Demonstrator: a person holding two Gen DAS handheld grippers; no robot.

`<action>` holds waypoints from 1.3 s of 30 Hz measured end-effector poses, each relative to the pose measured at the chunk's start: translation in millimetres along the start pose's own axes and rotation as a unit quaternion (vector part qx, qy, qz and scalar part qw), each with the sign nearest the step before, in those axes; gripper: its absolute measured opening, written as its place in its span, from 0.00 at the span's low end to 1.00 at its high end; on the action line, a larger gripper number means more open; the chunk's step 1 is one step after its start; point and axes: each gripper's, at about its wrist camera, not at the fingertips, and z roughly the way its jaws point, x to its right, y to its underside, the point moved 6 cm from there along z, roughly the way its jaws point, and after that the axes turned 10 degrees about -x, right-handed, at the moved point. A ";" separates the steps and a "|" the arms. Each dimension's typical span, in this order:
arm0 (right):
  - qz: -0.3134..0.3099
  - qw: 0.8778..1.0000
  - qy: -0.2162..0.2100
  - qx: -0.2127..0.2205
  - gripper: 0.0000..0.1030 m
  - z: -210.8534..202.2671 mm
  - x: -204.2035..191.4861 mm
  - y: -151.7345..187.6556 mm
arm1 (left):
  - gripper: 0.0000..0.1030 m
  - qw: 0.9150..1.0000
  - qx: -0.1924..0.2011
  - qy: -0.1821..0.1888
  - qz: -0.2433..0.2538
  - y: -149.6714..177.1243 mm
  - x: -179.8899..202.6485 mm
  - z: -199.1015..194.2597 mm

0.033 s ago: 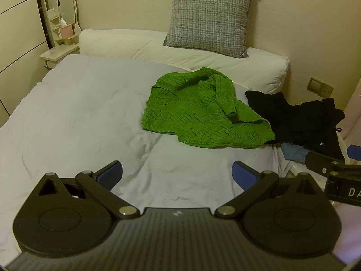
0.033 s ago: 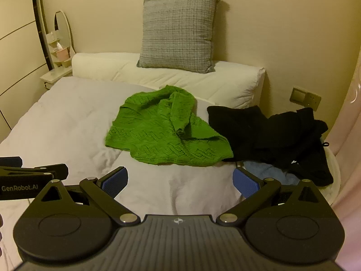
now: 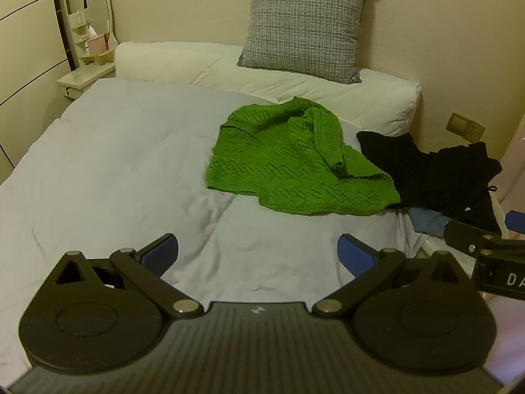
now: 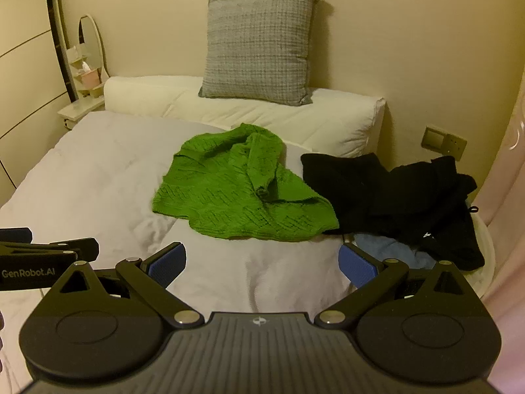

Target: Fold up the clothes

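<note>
Both tools, the left tool (image 3: 257, 252) and the right tool (image 4: 261, 264), hover with fingers spread wide and empty above a white bed (image 3: 108, 170). Beyond them a rumpled green sweater (image 4: 236, 187) lies mid-bed, black clothes (image 4: 393, 190) touching its right edge, a grey cushion (image 4: 259, 46) behind.

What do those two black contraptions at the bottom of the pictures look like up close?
Each is a handheld gripper: the left gripper and the right gripper match. Both have a black ribbed body with a small white logo, two round black discs, black linkage arms with silver rivets, and two fingers tipped with textured blue pads. One side reads "GenRobot.AI" in white.
</note>
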 end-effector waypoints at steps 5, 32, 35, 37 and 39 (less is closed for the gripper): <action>-0.002 1.000 0.001 0.000 0.99 -2.1 -0.5 -4.2 | 0.99 1.000 0.001 0.001 0.000 -0.8 -1.9 -0.6; -0.012 1.000 0.015 -0.003 0.99 -1.2 -8.2 -5.1 | 0.99 1.000 0.001 0.006 -0.001 0.6 -15.1 1.5; -0.014 1.000 0.016 -0.004 0.99 -0.2 -11.1 -4.9 | 0.99 1.000 0.000 0.006 -0.002 2.1 -18.1 3.2; -0.016 1.000 0.017 -0.004 0.99 0.1 -13.1 -5.1 | 0.99 1.000 -0.003 0.006 -0.003 1.3 -18.7 5.3; -0.017 1.000 0.018 -0.005 0.99 0.6 -14.5 -5.2 | 0.99 1.000 -0.009 0.006 -0.004 1.8 -19.6 8.5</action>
